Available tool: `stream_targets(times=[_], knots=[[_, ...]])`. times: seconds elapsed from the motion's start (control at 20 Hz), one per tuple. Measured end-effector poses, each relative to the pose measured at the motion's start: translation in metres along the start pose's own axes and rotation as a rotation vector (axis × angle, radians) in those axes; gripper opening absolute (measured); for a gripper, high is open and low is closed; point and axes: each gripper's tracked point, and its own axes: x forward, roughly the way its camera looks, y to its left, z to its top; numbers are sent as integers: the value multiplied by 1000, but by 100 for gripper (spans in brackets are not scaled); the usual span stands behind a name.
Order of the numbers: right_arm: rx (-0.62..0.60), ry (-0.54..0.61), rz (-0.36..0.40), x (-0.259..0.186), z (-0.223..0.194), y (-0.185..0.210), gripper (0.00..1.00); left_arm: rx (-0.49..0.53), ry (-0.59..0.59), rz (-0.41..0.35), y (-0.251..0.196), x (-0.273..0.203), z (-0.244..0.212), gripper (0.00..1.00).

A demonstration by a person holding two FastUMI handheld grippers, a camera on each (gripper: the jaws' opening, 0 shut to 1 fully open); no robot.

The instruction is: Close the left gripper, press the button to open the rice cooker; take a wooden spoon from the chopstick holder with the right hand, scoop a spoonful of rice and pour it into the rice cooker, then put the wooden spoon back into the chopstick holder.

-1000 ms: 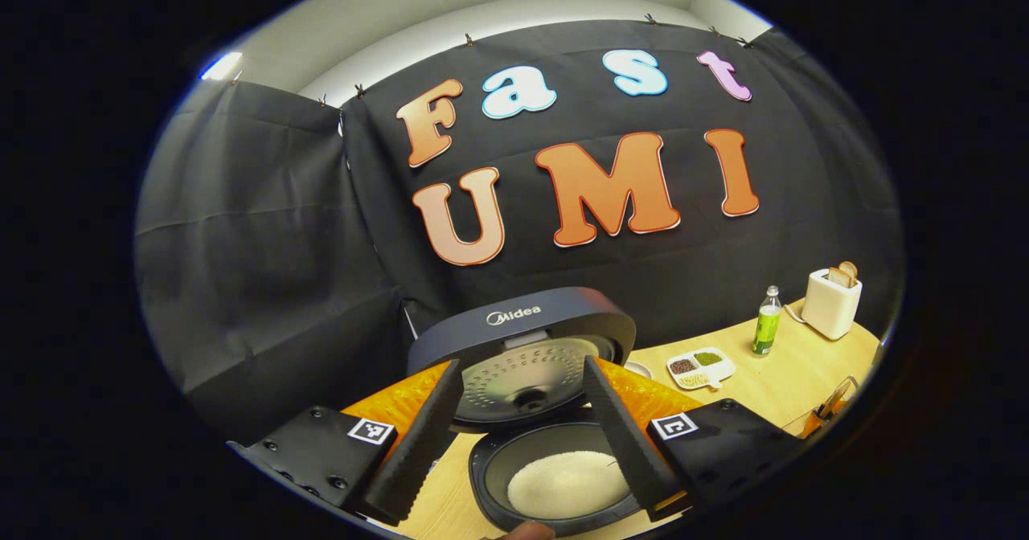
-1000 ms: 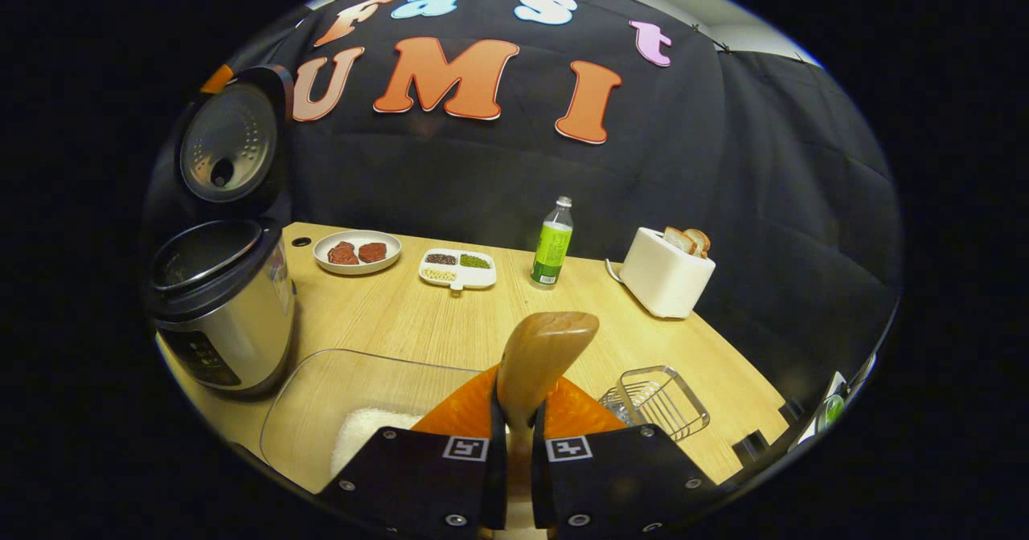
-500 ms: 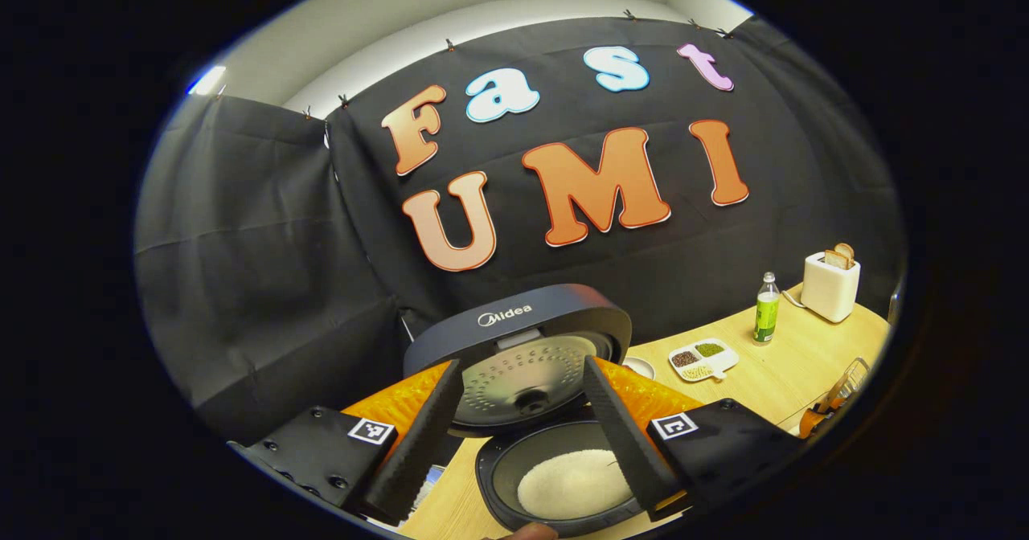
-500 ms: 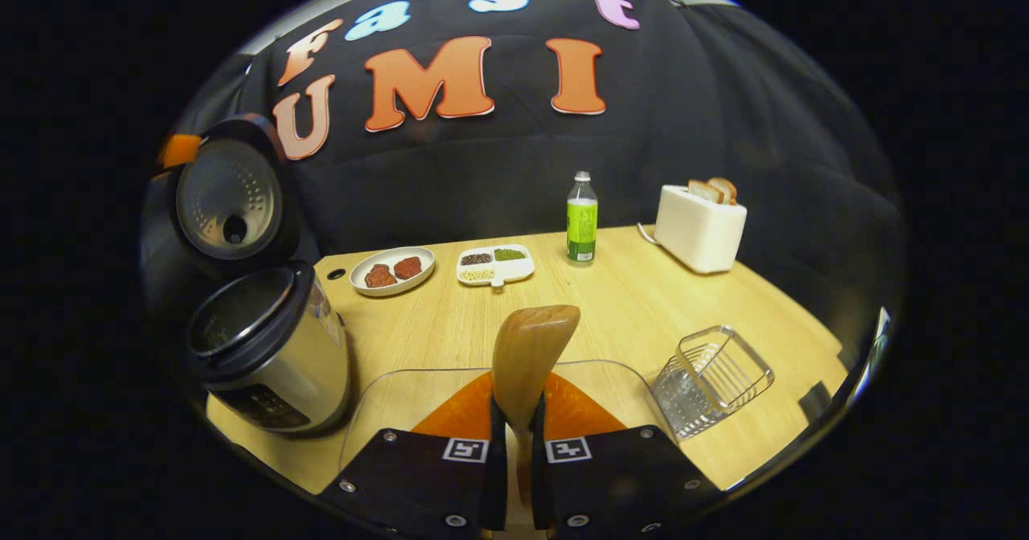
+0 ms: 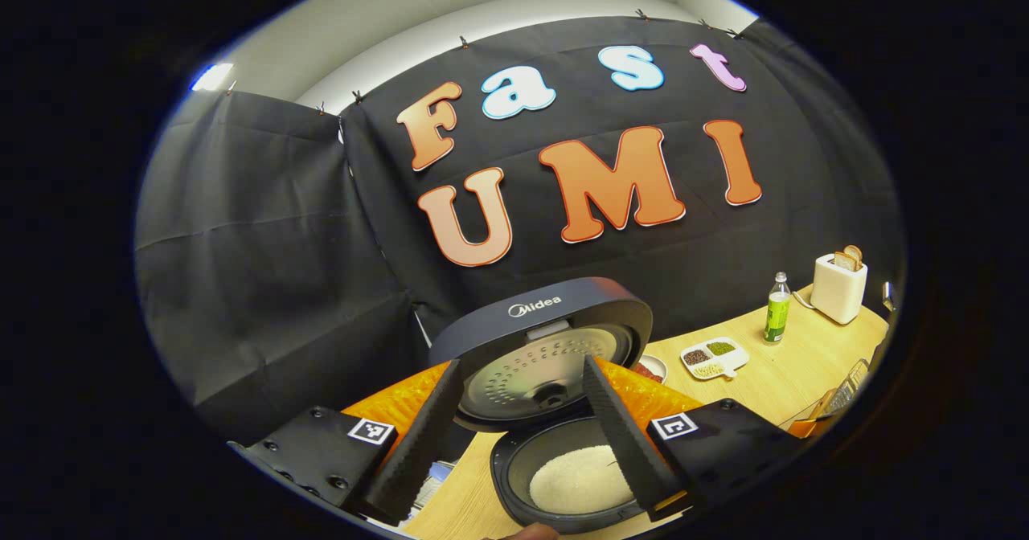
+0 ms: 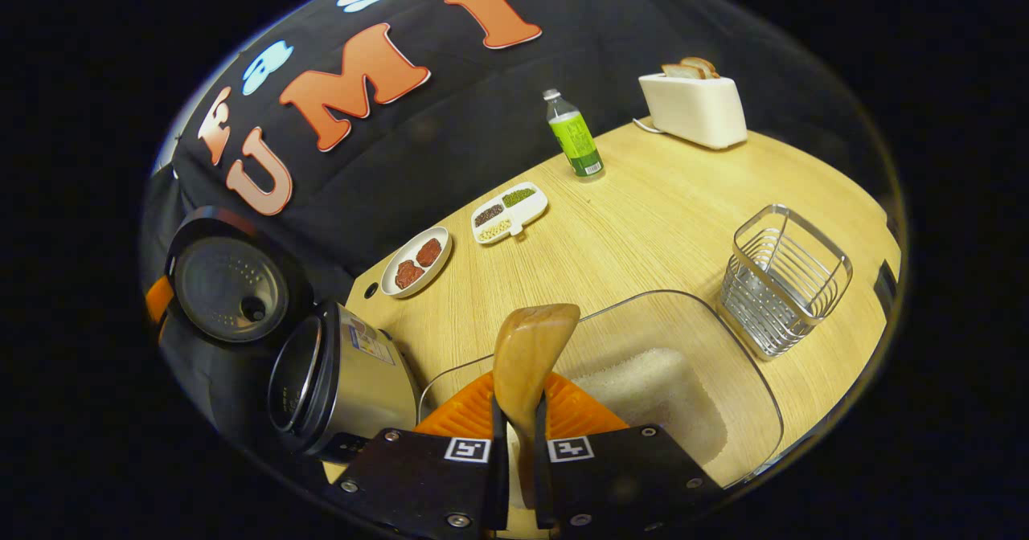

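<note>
The right gripper (image 6: 518, 443) pinched the wooden spoon (image 6: 526, 357) above the clear rice tray (image 6: 748, 379). The left gripper (image 5: 518, 435), fingers spread, hovered over the open rice cooker (image 5: 563, 476).

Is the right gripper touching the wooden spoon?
Touching. The right gripper view shows the right gripper with both fingers pressed against the wooden spoon handle, no gap.

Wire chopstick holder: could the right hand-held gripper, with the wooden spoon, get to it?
Probably yes. The chopstick holder stands open-topped on bare table right of the clear rice container; the right hand-held gripper grips the wooden spoon, with nothing between.
</note>
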Motion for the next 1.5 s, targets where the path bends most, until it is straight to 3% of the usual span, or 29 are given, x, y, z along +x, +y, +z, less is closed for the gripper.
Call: stream_targets(times=[0.15,0.2,0.5,0.95,1.05,1.25,1.3,1.35,1.4,1.45,1.5], knots=[[116,17,45,-1,3,5,12,-2,3,3,2,-1,-1,94],[127,12,54,2,4,4,12,-1,0,-1,2,-1,2,100],[198,57,161,10,15,3,12,16,-13,-18,-4,-2,9,93],[350,108,285,-14,46,-29,12,-11,-37,-35,-20,1,28,93],[430,103,338,-25,64,-31,12,-19,-45,-39,-25,0,33,100],[594,96,466,-49,105,-23,12,-48,-64,-24,-30,-4,43,100],[637,95,500,-54,118,-18,12,-57,-69,-16,-29,-5,45,93],[692,96,544,-58,130,-11,12,-64,-71,-9,-29,-7,47,100],[743,97,582,-63,141,-5,12,-72,-76,3,-27,-9,48,93],[797,104,625,-67,151,4,11,-79,-79,13,-25,-11,49,100],[837,115,661,-69,159,13,12,-87,-81,27,-21,-14,49,93]])
